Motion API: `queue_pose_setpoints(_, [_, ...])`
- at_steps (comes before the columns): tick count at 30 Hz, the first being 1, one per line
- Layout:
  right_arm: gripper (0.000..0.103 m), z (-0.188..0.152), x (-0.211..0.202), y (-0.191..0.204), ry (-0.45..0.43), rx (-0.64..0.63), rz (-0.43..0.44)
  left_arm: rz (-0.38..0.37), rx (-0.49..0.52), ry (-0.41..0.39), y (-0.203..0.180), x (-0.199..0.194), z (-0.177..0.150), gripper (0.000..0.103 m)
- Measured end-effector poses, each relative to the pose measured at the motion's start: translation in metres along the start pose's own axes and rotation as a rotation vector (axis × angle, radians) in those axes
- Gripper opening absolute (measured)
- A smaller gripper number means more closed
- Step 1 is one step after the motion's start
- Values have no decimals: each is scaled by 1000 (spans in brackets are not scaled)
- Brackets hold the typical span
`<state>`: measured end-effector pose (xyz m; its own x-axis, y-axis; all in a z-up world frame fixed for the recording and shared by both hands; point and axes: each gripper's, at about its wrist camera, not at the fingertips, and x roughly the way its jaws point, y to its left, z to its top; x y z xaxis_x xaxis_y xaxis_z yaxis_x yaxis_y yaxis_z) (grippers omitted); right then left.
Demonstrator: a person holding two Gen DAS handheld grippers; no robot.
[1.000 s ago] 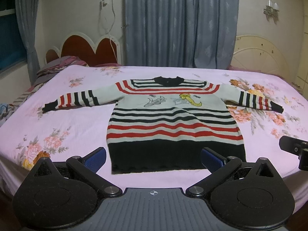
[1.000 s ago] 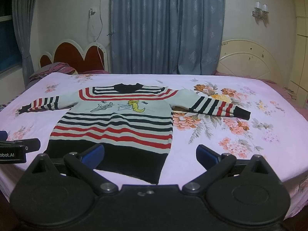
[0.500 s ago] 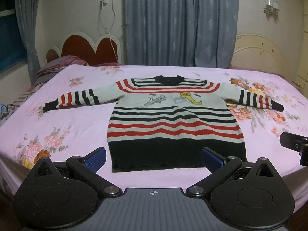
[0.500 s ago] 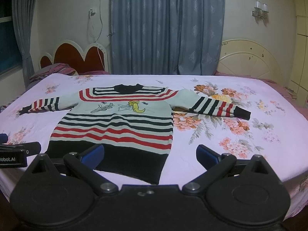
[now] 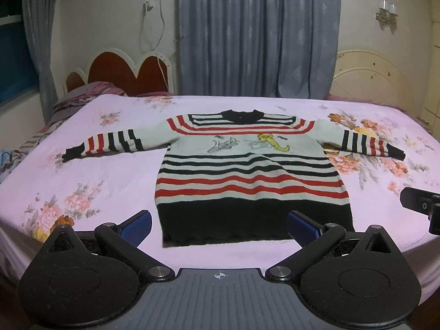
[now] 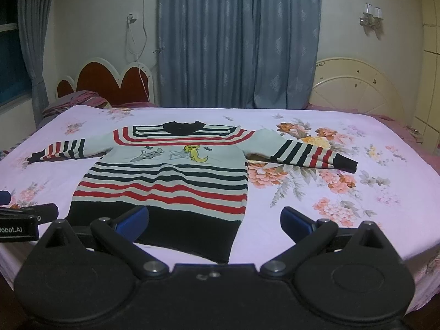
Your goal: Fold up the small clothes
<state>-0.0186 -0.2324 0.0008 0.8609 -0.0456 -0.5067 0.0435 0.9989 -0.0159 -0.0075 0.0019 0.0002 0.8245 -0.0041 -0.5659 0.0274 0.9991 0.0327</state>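
A small striped sweater [image 5: 247,176] in white, red and black, with cartoon figures on the chest, lies flat and face up on the bed, both sleeves spread out. It also shows in the right wrist view [image 6: 170,176]. My left gripper [image 5: 220,225] is open and empty, just short of the black hem. My right gripper [image 6: 214,220] is open and empty, near the hem's right corner. Each gripper's side shows in the other's view: the right gripper [image 5: 420,206] and the left gripper [image 6: 24,217].
The bed has a pink floral sheet [image 5: 82,181]. A red scalloped headboard [image 5: 123,74] and pillows [image 5: 79,101] are at the far left, blue curtains [image 5: 255,35] behind, a cream bed frame [image 5: 371,74] at the right.
Both views have risen and tipped slightly, so the sweater sits a little lower and closer in frame. The sweater has not moved. Both grippers stay open.
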Motion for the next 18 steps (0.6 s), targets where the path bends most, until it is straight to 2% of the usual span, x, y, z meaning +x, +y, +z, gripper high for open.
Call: queue_pose_setpoints(18, [102, -1, -2, 2, -5, -3, 2, 3, 0, -1, 4, -1, -3, 103])
